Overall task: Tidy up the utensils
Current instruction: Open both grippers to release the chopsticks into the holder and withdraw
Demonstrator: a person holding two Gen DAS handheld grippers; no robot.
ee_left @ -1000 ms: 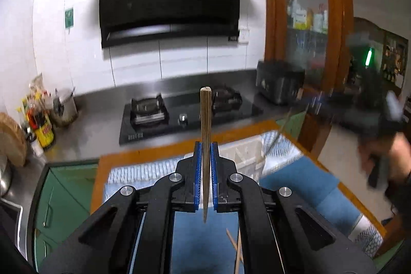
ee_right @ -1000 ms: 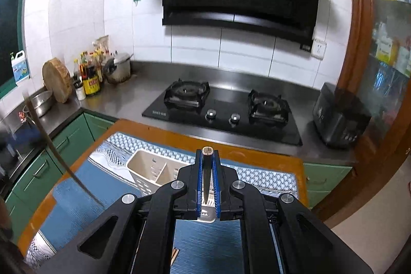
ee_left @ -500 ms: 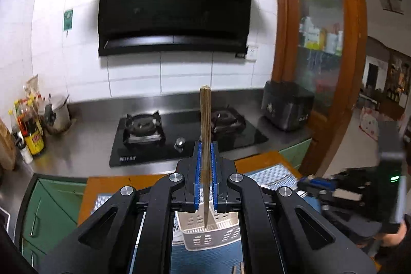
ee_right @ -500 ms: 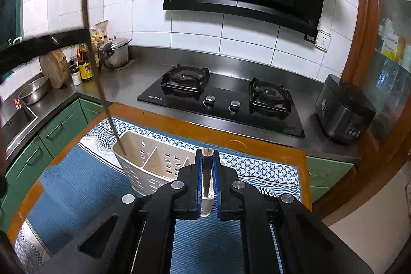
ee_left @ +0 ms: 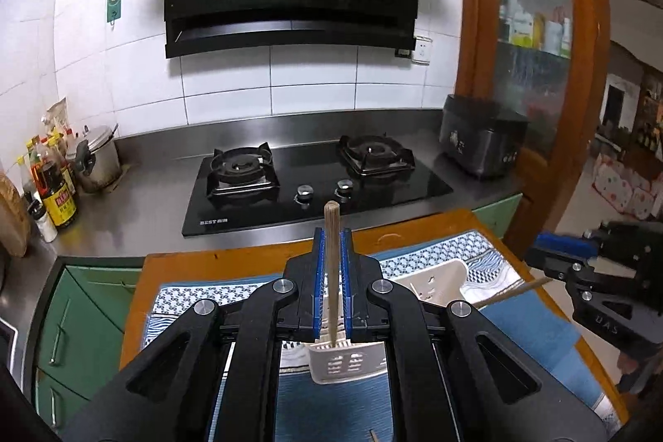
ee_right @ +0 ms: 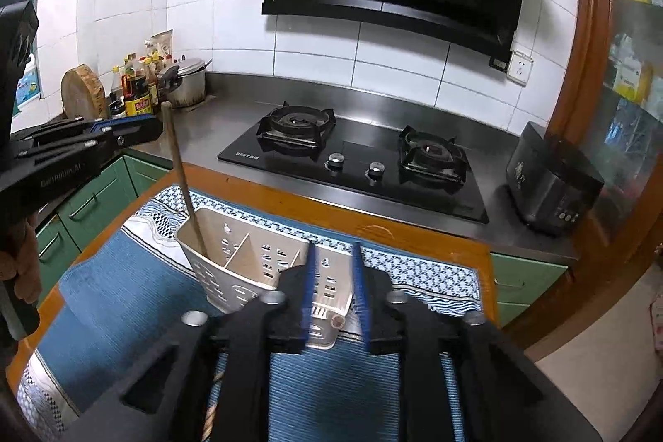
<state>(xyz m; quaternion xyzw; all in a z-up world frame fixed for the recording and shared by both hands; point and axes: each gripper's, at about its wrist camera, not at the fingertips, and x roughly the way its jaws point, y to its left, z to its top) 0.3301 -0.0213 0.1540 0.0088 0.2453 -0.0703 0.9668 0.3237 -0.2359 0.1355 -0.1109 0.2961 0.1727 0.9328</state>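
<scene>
Left wrist view: left gripper [ee_left: 332,268] clamped on upright chopstick [ee_left: 332,255], tip lowered just inside white caddy [ee_left: 348,363] on blue mat [ee_left: 534,334]; not yet released.

Right wrist view: right gripper [ee_right: 333,288] with jaws just parted, second chopstick [ee_right: 337,321] loose between them, dropped in caddy's near-right compartment. Judged roughly midway; possibly more sticks lying on mat.

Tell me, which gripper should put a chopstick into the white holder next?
Left. The left gripper is shut on a chopstick whose tip is already inside the holder. The right gripper has just been opening, its own stick already loose.
</scene>
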